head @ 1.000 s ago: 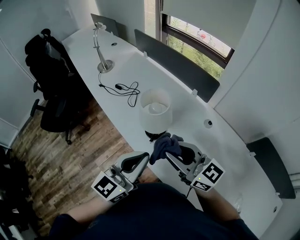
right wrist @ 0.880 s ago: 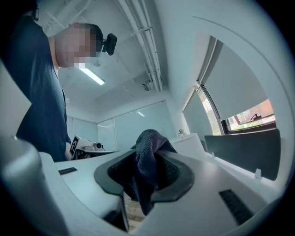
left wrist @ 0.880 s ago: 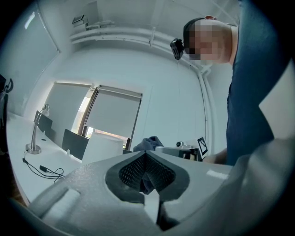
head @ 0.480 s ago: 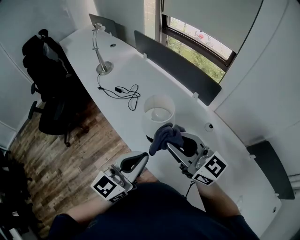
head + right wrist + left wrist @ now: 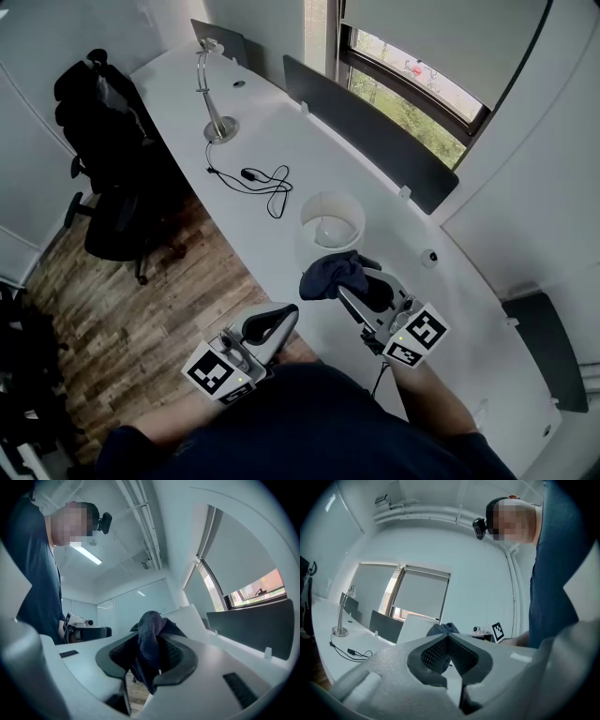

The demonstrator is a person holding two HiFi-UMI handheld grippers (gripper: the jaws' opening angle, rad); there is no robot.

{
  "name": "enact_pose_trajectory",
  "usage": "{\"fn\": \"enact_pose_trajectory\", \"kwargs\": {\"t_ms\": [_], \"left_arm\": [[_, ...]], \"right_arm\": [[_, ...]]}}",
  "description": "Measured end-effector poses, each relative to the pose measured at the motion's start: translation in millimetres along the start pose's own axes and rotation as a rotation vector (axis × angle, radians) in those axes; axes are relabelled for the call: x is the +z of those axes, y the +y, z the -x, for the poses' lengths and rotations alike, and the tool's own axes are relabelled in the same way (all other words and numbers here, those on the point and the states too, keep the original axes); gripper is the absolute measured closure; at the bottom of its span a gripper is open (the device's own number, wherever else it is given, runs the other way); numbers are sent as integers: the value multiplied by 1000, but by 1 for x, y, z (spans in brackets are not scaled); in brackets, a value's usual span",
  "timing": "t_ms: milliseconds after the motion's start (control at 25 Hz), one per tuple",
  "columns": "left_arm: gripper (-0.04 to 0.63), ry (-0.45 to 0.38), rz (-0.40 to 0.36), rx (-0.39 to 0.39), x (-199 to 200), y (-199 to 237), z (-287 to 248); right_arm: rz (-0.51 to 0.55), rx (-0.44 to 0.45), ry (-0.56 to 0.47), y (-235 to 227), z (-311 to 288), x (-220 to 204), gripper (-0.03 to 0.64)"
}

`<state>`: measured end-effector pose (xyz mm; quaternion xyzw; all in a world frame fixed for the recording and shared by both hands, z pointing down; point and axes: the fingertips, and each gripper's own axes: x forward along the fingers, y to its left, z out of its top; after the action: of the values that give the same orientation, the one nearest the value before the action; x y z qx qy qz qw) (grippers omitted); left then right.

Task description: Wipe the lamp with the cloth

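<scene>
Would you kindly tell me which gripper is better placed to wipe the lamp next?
The right gripper: it is shut on the cloth, close by the lamp. The left gripper is shut on nothing and sits farther from it.

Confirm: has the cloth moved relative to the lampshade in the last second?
Yes. The cloth in the right claw has moved closer: it hung below the lampshade, and now overlaps its near rim in the head view.

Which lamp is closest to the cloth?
The white-shaded lamp, right beside the dark cloth held in the right tongs. The silver gooseneck lamp stands far off at the other end of the desk.
</scene>
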<state>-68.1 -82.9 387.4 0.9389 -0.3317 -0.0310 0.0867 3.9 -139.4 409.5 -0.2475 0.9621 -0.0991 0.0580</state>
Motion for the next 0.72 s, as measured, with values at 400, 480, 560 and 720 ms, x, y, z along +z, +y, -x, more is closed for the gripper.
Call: {"fn": "enact_pose_trajectory", "kwargs": {"t_ms": [400, 480, 560, 720], "left_arm": [[589, -1, -6, 21, -1, -1, 1], [589, -18, -7, 20, 3, -3, 1], [589, -18, -8, 24, 3, -4, 1], [589, -9, -11, 36, 2, -3, 2]], "right_arm": [[-60, 7, 65, -8, 4, -46, 499], [-70, 7, 80, -10, 6, -55, 499], [-81, 8, 96, -12, 7, -64, 499], [-101, 1, 135, -17, 8, -83, 499]]}}
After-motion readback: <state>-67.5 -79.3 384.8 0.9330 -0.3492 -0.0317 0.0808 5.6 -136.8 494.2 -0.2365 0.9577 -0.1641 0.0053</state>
